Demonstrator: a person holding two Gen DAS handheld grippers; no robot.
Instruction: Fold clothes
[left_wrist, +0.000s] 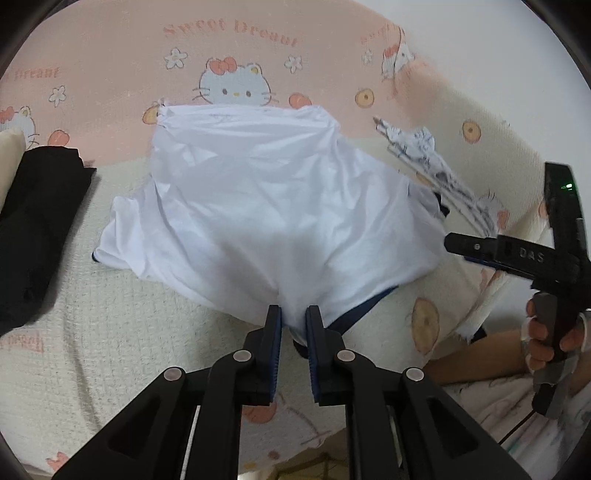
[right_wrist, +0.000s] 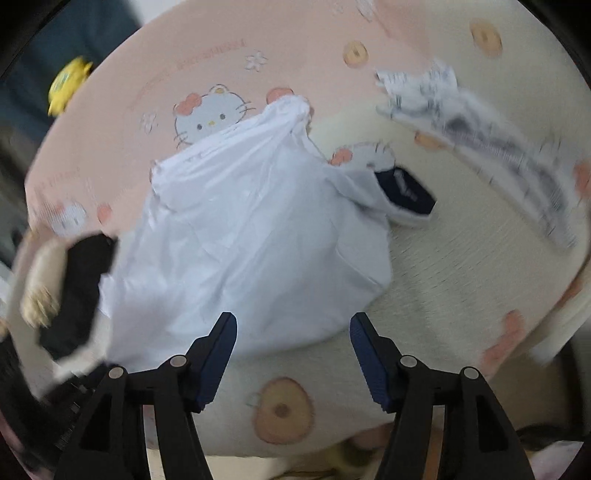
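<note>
A white shirt (left_wrist: 266, 206) with dark blue trim lies crumpled on a pink and cream cartoon-cat bedspread (left_wrist: 110, 350). My left gripper (left_wrist: 293, 314) is shut on the shirt's near edge, with white cloth pinched between its blue pads. In the right wrist view the same white shirt (right_wrist: 251, 240) spreads ahead, and a dark blue sleeve cuff (right_wrist: 406, 194) shows at its right. My right gripper (right_wrist: 293, 325) stands open just above the shirt's near edge, nothing between its fingers. That right gripper (left_wrist: 452, 242) also shows at the right of the left wrist view, held by a hand (left_wrist: 543, 336).
A folded black garment (left_wrist: 33, 229) lies at the left of the bedspread, seen too in the right wrist view as a black garment (right_wrist: 77, 291). A white and grey patterned garment (right_wrist: 480, 140) lies at the far right. A yellow object (right_wrist: 68, 83) sits beyond the bed's far left edge.
</note>
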